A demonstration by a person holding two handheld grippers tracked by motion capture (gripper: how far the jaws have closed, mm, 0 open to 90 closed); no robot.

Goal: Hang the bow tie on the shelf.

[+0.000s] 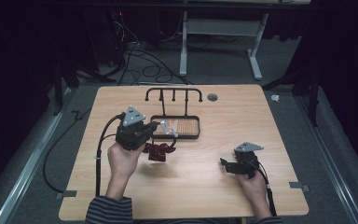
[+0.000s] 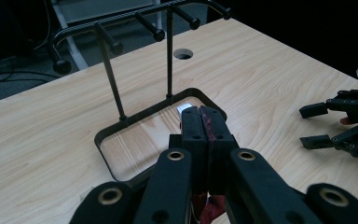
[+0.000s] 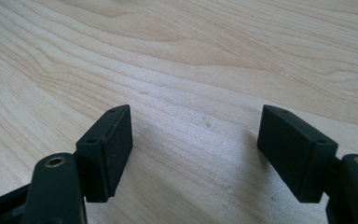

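Note:
A dark red fabric piece (image 1: 158, 152) with a white tag (image 1: 168, 128) hangs from my left gripper (image 1: 154, 127), which is raised just in front of the black rack's tray (image 1: 176, 137). In the left gripper view the jaws of the left gripper (image 2: 200, 114) are shut on a strip of the red fabric (image 2: 209, 125), and they point at the tray (image 2: 105, 140) and the hooked rack (image 2: 121, 18). My right gripper (image 1: 224, 164) rests low over the table at the right, open with nothing between its fingers; it shows as the right gripper (image 3: 196, 144) over bare wood.
The rack's top bar (image 1: 174, 91) carries several short hooks at the table's far middle. A round cable hole (image 1: 212, 97) lies behind it. The wooden table (image 1: 242, 116) is bare to the right. Cables lie on the floor beyond.

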